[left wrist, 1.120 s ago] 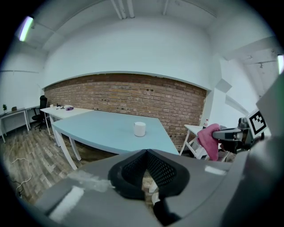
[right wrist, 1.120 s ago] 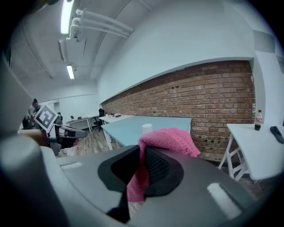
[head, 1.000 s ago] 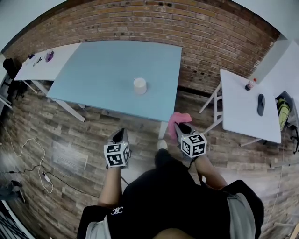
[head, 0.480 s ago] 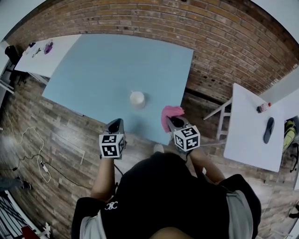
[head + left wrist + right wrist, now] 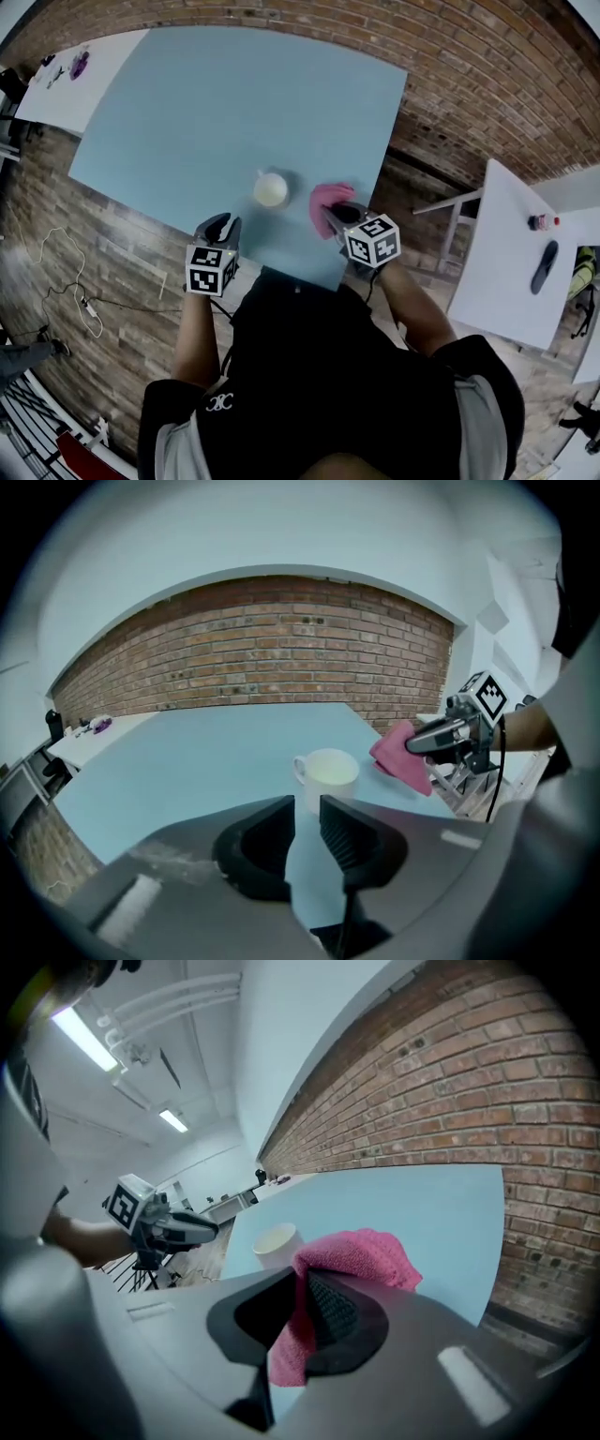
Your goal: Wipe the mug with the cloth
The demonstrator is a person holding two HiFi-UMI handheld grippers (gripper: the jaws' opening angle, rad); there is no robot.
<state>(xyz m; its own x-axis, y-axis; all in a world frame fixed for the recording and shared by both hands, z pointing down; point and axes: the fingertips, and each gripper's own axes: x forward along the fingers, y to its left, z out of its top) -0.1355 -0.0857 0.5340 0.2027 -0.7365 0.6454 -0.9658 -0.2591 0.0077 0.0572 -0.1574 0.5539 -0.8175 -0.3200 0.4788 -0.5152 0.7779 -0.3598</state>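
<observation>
Mug (image 5: pixel 270 188) sits near table (image 5: pixel 234 94) edge; left gripper (image 5: pixel 217 223) jaws just opening, empty; right gripper (image 5: pixel 330 210) jaws clamp cloth (image 5: pixel 322 195).

Top: the person is wearing a black short-sleeved top (image 5: pixel 328 375), with pale grey panels (image 5: pixel 480 422) showing at 5 and 7 o'clock.
Emblem: a small white mark (image 5: pixel 220 403) is sitting at 7 o'clock.
Right gripper (image 5: pixel 330 212): a grey shell is carrying black ribbed pads (image 5: pixel 333 1312), and a black cable (image 5: pixel 498 761) is hanging from it.
Marker cubes: the left cube (image 5: pixel 208 270) and right cube (image 5: pixel 371 240) are showing black-and-white squares.
</observation>
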